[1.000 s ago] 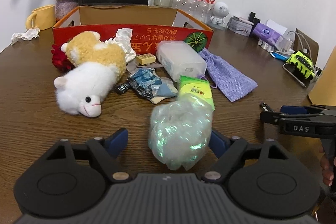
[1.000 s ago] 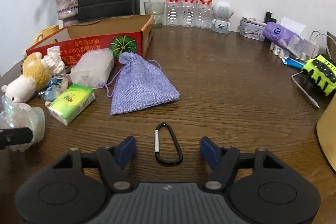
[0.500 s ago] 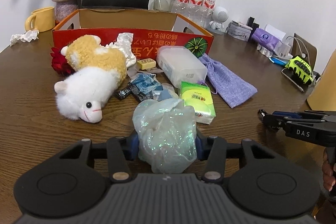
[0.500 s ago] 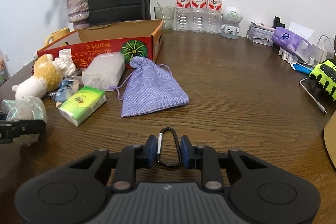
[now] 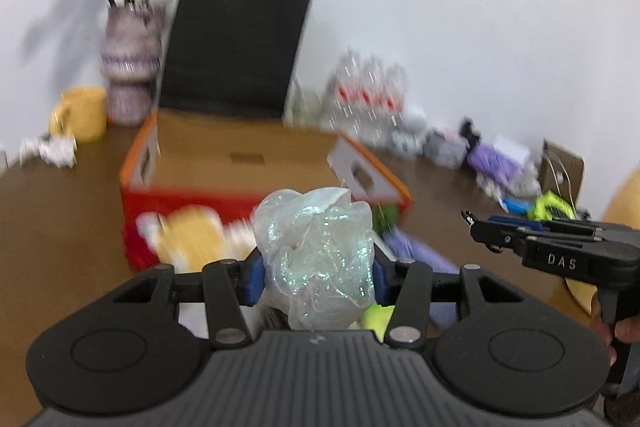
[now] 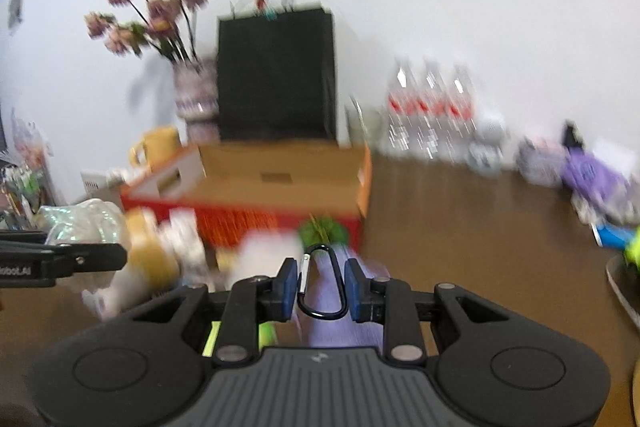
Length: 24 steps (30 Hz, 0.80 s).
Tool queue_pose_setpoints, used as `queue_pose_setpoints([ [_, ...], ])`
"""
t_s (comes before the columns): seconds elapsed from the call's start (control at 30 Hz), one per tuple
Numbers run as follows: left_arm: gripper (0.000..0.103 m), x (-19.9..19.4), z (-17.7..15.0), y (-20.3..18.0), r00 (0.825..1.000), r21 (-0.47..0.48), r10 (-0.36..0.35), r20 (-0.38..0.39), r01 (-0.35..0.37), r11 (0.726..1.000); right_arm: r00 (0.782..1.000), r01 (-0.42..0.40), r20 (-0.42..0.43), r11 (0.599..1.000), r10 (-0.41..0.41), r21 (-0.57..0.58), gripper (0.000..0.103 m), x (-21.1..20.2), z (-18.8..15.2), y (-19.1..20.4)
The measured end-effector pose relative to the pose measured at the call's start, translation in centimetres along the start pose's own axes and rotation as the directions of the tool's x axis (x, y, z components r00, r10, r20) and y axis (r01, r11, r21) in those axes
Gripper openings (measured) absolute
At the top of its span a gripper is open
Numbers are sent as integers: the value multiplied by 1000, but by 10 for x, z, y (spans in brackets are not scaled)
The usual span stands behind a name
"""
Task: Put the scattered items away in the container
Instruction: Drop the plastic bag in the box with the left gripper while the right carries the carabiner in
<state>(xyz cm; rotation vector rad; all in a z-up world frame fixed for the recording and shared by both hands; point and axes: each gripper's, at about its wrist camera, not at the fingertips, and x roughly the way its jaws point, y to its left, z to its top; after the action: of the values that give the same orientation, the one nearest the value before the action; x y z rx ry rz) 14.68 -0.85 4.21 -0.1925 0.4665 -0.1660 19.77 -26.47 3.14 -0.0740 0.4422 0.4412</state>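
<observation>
My left gripper (image 5: 316, 273) is shut on a crumpled iridescent plastic bag (image 5: 316, 255) and holds it up in the air in front of the open cardboard box (image 5: 240, 163). My right gripper (image 6: 322, 283) is shut on a black carabiner (image 6: 322, 287), also lifted off the table, facing the same box (image 6: 280, 171). The plush toy (image 5: 192, 239), purple pouch (image 5: 416, 251) and green tissue pack (image 5: 376, 315) lie blurred below, in front of the box. The right gripper also shows in the left wrist view (image 5: 480, 227), and the bag in the right wrist view (image 6: 84, 219).
Behind the box stand a black paper bag (image 5: 236, 47), a vase of flowers (image 5: 128, 67), a yellow mug (image 5: 80, 113) and water bottles (image 5: 368, 99). Clutter lines the right side of the table (image 5: 512, 167). Both views are motion-blurred.
Both grippers have risen off the table with their loads and tipped toward the box. One second ago both were open around the bag and carabiner; they closed half a second ago.
</observation>
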Motion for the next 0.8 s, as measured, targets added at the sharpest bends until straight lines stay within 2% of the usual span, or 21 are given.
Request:
queue_pose_setpoints([
  [0.13, 50, 20, 35, 23, 994, -44, 58, 88, -54, 998, 999, -30, 35, 1000, 30, 8, 24, 40, 36, 12],
  [0.2, 50, 39, 50, 37, 994, -79, 67, 91, -60, 995, 999, -30, 39, 1000, 29, 10, 24, 67, 49, 18],
  [0.3, 50, 77, 65, 56, 996, -88, 72, 55, -67, 994, 1000, -16, 13, 1000, 16, 11, 24, 113, 62, 23],
  [0.47, 50, 140, 71, 84, 993, -76, 110, -46, -113, 991, 995, -20, -94, 1000, 22, 23, 24, 185, 66, 24],
  [0.6, 52, 163, 66, 95, 988, -51, 129, -83, -133, 990, 988, 1, -153, 1000, -3, -14, 24, 214, 57, 26],
  [0.7, 59, 169, 62, 95, 987, -23, 135, -91, -138, 990, 984, 5, -178, 1000, -9, -19, 25, 222, 49, 25],
  [0.73, 72, 170, 62, 94, 986, -18, 135, -98, -137, 990, 983, -1, -183, 1000, -1, -9, 28, 222, 48, 24],
  [0.77, 90, 170, 60, 92, 985, -15, 137, -104, -140, 990, 981, -4, -193, 1000, 4, -1, 45, 222, 48, 23],
  [0.8, 98, 170, 60, 90, 984, -9, 148, -104, -150, 989, 980, -6, -200, 1000, 7, 3, 75, 223, 49, 23],
])
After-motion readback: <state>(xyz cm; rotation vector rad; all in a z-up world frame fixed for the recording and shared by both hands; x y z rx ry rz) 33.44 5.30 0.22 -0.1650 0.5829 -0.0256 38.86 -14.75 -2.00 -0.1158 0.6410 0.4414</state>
